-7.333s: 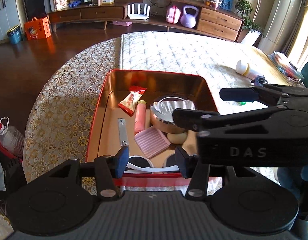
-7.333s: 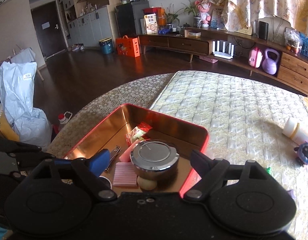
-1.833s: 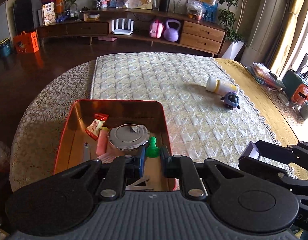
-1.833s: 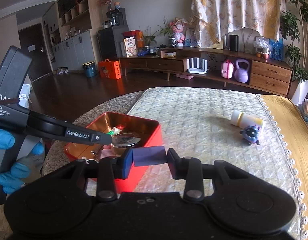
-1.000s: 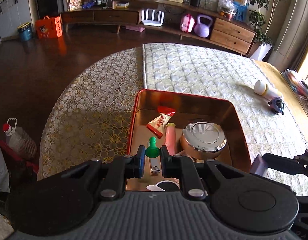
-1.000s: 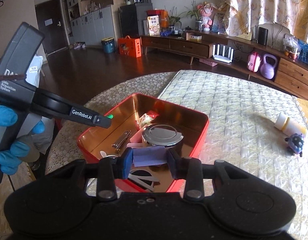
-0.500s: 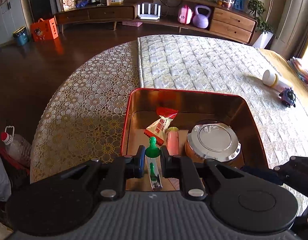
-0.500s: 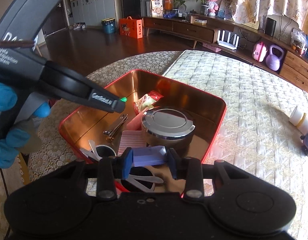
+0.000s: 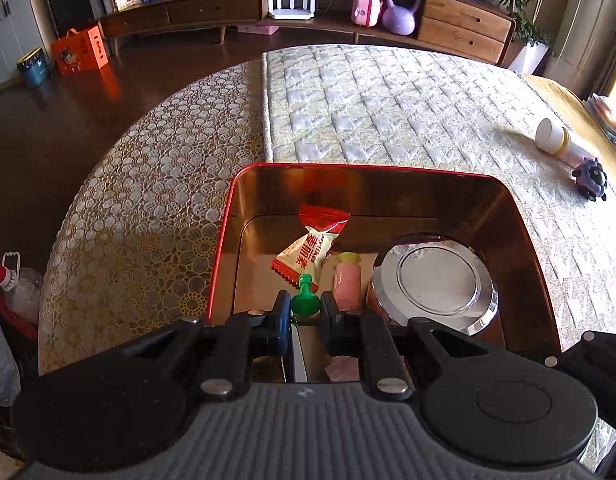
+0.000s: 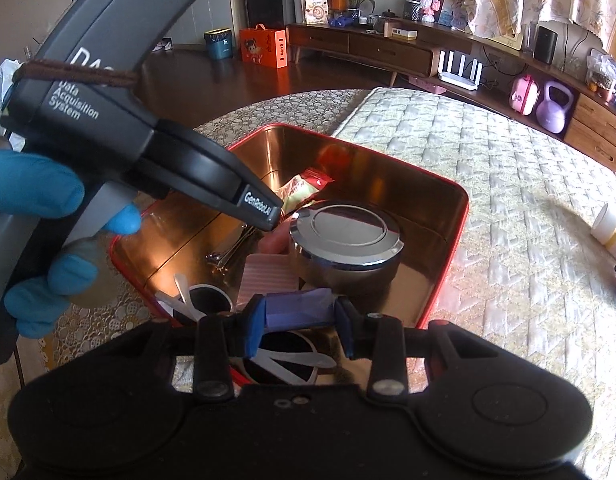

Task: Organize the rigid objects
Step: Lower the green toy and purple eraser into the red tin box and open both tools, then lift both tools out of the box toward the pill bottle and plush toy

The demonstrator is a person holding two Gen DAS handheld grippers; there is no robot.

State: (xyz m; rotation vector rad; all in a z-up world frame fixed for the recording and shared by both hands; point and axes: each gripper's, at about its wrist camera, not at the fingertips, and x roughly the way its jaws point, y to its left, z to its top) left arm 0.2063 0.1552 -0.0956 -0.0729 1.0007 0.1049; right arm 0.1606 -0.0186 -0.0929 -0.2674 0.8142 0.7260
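1. Over the near half of the red tin box (image 9: pixel 223 240): left gripper (image 9: pixel 305 312), narrowed onto a small green pawn-shaped peg (image 9: pixel 305 300), knob end pointing away from the camera.
2. Just beyond the peg, on the tin's coppery floor: red-and-white wrapped candy (image 9: pixel 308 252), then a pink tube with a yellowish cap (image 9: pixel 347 280) beside it.
3. To the right of the tube: round chrome-lidded container (image 9: pixel 436 280), standing upright inside the tin.
4. Under the left gripper, partly hidden: metal nail clipper (image 10: pixel 227 250), seen from the right wrist view lying on the tin floor.
5. Above the tin's near right corner: right gripper (image 10: pixel 299 316), clamped on a purple block (image 10: pixel 297 308) held crosswise between the pads.
6. Below that block: round black-and-white item with white strips (image 10: pixel 283 360), and a ribbed pink pad (image 10: pixel 267 276) next to the chrome container.
7. At the left of the right wrist view: blue-gloved hand (image 10: pixel 39 224) around the left gripper's handle.
8. Well apart from the tin, on the quilted worktop (image 9: pixel 388 100): white bottle on its side (image 9: pixel 556 142) with a small dark blue toy (image 9: pixel 590 178) just beside it.
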